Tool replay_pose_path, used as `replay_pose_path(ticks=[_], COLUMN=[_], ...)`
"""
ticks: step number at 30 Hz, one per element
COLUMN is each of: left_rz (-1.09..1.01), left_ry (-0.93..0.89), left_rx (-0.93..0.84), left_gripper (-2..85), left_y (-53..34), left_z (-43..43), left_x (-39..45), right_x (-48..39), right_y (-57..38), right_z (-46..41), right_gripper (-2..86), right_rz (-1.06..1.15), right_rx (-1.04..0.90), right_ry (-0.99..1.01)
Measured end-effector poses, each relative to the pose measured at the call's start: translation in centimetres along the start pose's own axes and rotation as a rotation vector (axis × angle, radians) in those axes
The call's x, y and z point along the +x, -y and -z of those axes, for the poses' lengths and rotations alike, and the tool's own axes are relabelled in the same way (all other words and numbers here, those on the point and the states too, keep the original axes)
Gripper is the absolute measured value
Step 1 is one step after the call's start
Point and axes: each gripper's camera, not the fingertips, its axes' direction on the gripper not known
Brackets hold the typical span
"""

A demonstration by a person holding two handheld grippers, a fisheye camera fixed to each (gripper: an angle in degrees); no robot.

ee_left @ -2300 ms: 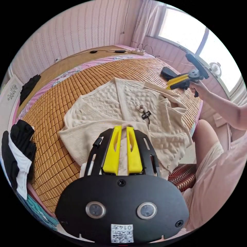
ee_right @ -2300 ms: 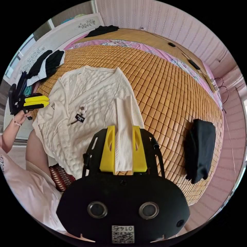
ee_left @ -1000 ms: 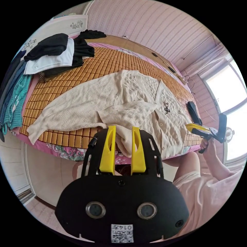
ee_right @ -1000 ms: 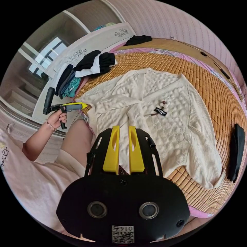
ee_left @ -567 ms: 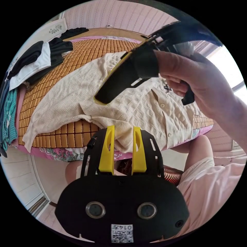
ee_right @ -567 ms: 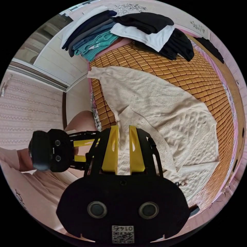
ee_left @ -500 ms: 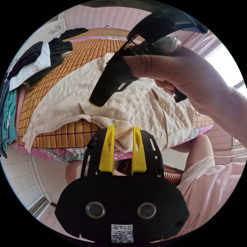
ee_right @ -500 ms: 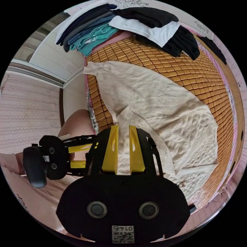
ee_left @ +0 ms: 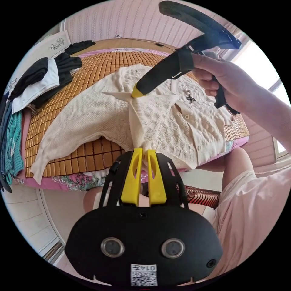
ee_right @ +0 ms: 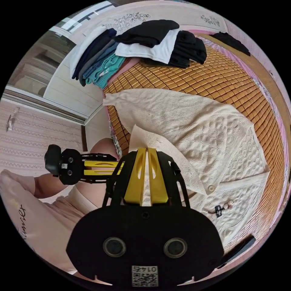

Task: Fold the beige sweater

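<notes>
The beige cable-knit sweater [ee_left: 91, 121] lies front up on a bamboo mat [ee_left: 100, 63], one sleeve [ee_left: 45, 157] trailing toward the bed's edge. My left gripper [ee_left: 143, 150] is shut on the bottom corner of a front panel at the bed's edge. A hand holds my right gripper [ee_left: 136, 92] over the sweater, pinching the same panel's edge higher up, so the strip is raised between the two. In the right gripper view the sweater [ee_right: 194, 127] spreads ahead, my right gripper [ee_right: 147, 150] is shut on a fold of it, and the left gripper [ee_right: 100, 168] sits low at the left.
A pile of black, white and teal clothes [ee_left: 33, 78] lies at the mat's end, seen also as stacked clothes [ee_right: 142, 39]. A small dark tag [ee_right: 217, 209] lies on the sweater's chest. A person's leg [ee_left: 236, 163] and pink garment stand by the bed.
Both grippers have gone from open to shut on the front panel's edge. The right gripper, after crossing over the sweater, has raised that edge off the mat.
</notes>
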Motion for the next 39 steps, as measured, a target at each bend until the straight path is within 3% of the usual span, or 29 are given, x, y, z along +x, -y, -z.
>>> replay_pose_path(ticks=[5,8,12,23,28,34,39], left_rz=[-0.137,-0.193,-0.251,-0.354,-0.31,-0.194,-0.103], left_ry=[-0.175,-0.246,-0.247,-0.186,-0.112,0.124,0.237], left_rx=[0.027,-0.047,-0.119,-0.137,-0.074,-0.022,-0.046], left_gripper=[3.6,5.1,5.7,6.7,6.6,5.5,12.6], left_y=[-1.2,-1.9,-1.9,4.6,9.6,20.4,28.4], left_z=[2.7,2.8,2.3,-0.4,-0.6,-2.7,-6.9], left_x=[1.0,1.8,3.4,9.1,6.5,0.8,-2.7], right_x=[0.3,0.6,1.4,3.6,7.6,17.1,25.3], right_y=[-11.0,-17.3,-21.6,-17.9,-17.7,-15.0,-11.8], right_z=[3.6,1.1,-1.3,-1.1,3.3,8.1,7.1], right_gripper=[0.2,0.2,1.6,5.6,6.0,7.9,9.9], right_rz=[-0.123,-0.25,-0.362,-0.403,-0.392,-0.441,-0.527], right_rx=[0.124,0.032,-0.028,0.14,0.187,0.174,0.093], right_ry=[0.047,-0.027,0.016,0.091,-0.108,-0.338,-0.414])
